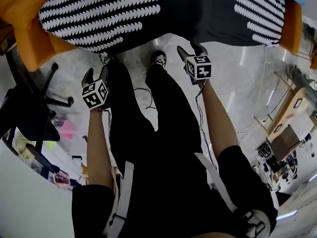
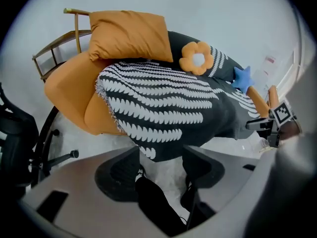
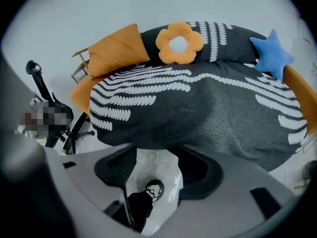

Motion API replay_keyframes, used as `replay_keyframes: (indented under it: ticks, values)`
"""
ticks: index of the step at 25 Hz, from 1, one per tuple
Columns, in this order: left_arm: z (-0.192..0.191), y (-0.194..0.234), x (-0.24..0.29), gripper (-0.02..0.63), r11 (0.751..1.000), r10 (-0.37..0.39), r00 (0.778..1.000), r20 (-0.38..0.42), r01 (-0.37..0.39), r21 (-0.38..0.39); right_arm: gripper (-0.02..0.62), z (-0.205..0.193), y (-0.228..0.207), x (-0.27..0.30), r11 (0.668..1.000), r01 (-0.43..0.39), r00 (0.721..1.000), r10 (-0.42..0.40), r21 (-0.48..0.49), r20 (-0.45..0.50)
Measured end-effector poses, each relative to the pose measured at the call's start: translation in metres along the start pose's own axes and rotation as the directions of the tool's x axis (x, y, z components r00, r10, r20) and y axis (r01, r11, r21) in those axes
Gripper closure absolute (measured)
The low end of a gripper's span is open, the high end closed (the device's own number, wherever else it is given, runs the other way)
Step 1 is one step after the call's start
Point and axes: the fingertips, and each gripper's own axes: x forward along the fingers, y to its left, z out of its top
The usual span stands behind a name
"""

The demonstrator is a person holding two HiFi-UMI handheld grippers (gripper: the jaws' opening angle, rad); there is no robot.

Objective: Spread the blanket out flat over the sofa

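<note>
The dark grey blanket (image 1: pixel 163 9) with white leaf rows lies over the orange sofa (image 1: pixel 34 38), and its front edge hangs down over the seat. It fills the middle of both gripper views (image 2: pixel 168 103) (image 3: pixel 208 108). My left gripper (image 1: pixel 97 74) is open in front of the sofa's left part, over the floor, with nothing between its jaws (image 2: pixel 161 170). My right gripper (image 1: pixel 191 49) is open too, just short of the hanging blanket edge, and holds nothing (image 3: pixel 154 170). The left gripper view also catches the right gripper (image 2: pixel 270 125) at its right edge.
An orange cushion (image 2: pixel 129 33), a flower cushion (image 3: pixel 179 42) and a blue star cushion (image 3: pixel 271 53) rest against the sofa back. A black office chair (image 1: pixel 29 108) stands at the left. Wooden furniture (image 1: pixel 287 113) stands at the right. My legs and shoes (image 1: pixel 158 58) are between the grippers.
</note>
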Motion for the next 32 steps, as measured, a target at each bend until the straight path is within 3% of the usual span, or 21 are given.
replay_keyframes:
  ticks: [9,15,22,24,26,29,32]
  values:
    - [0.024,0.076,0.004,0.338,0.999,0.015,0.999,0.034,-0.014,-0.032,0.327,0.039,0.082,0.015,0.998,-0.022,1.0,0.021,-0.064,-0.012]
    - [0.039,0.099,0.042,0.355,0.991,0.03,1.0,0.001,-0.03,0.131,0.336,0.06,0.093,0.028,0.997,-0.015,0.999,0.012,-0.078,-0.042]
    - [0.056,0.137,0.083,0.36,0.944,0.009,1.0,-0.005,-0.007,0.33,0.345,0.079,0.13,0.059,0.995,-0.008,0.998,0.002,-0.096,-0.065]
    - [0.058,0.139,0.09,0.36,0.91,0.0,1.0,-0.007,0.003,0.415,0.347,0.085,0.141,0.067,0.996,-0.007,0.998,0.002,-0.089,-0.063]
    - [0.059,0.139,0.096,0.36,0.857,-0.007,1.0,-0.01,0.011,0.515,0.347,0.092,0.153,0.074,0.997,-0.008,0.998,0.004,-0.08,-0.057]
    - [0.062,0.139,0.106,0.36,0.758,-0.013,1.0,-0.008,0.015,0.653,0.347,0.1,0.17,0.083,0.998,-0.01,0.999,0.007,-0.068,-0.046]
    - [0.066,0.139,0.116,0.36,0.636,-0.012,1.0,0.011,-0.001,0.772,0.35,0.104,0.186,0.09,0.998,-0.013,0.999,0.011,-0.054,-0.037]
